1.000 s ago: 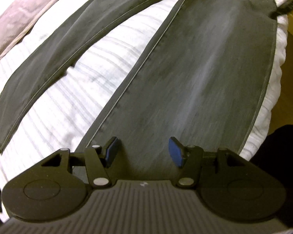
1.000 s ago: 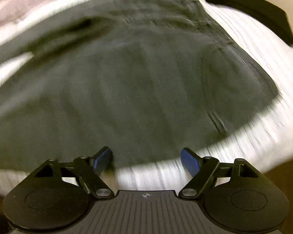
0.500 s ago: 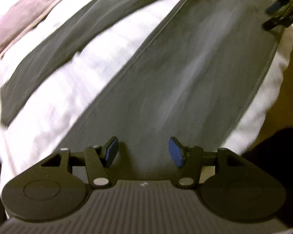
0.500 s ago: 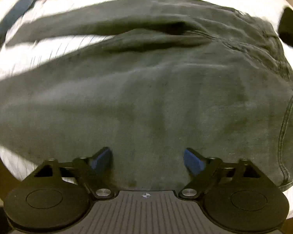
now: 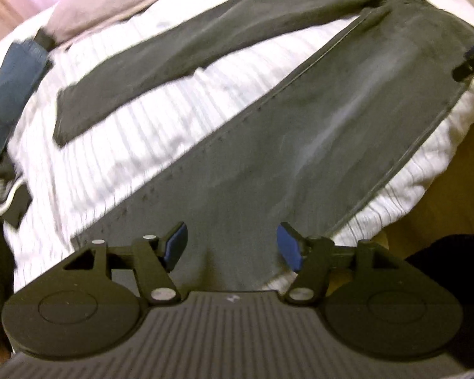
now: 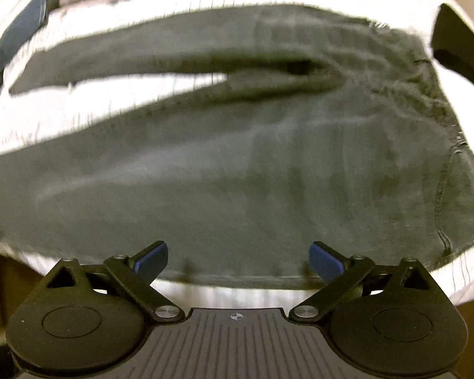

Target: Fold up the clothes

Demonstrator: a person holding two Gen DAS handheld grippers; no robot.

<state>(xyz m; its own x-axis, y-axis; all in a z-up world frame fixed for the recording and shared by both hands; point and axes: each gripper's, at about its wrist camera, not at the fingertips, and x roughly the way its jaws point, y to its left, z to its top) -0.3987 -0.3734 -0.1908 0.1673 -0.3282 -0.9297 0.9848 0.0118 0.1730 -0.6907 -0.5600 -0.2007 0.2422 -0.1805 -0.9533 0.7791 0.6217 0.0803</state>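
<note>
Dark grey jeans [image 5: 316, 132] lie spread flat on a white striped bed cover [image 5: 161, 145], legs apart in a V. My left gripper [image 5: 232, 246] stands open over the hem end of the near leg, nothing between its blue pads. The far leg [image 5: 180, 63] stretches toward the upper left. In the right wrist view the same jeans [image 6: 252, 183] fill the frame, waist and pocket seam to the right. My right gripper [image 6: 238, 260] hangs open over the near side edge of the thigh. The right gripper's tip [image 5: 472, 60] shows at the left wrist view's right edge.
A pinkish blanket [image 5: 110, 9] lies along the bed's far side. Blue cloth [image 5: 12, 88] and other dark garments [image 5: 3, 202] sit at the left end. A black garment [image 6: 458, 41] lies at the upper right. The bed edge [image 5: 426, 173] drops to a brownish floor.
Both views have shifted: the left camera now sees more of the bed's left end and the far leg's hem. The right gripper has drawn back to the jeans' near edge. Both stay open.
</note>
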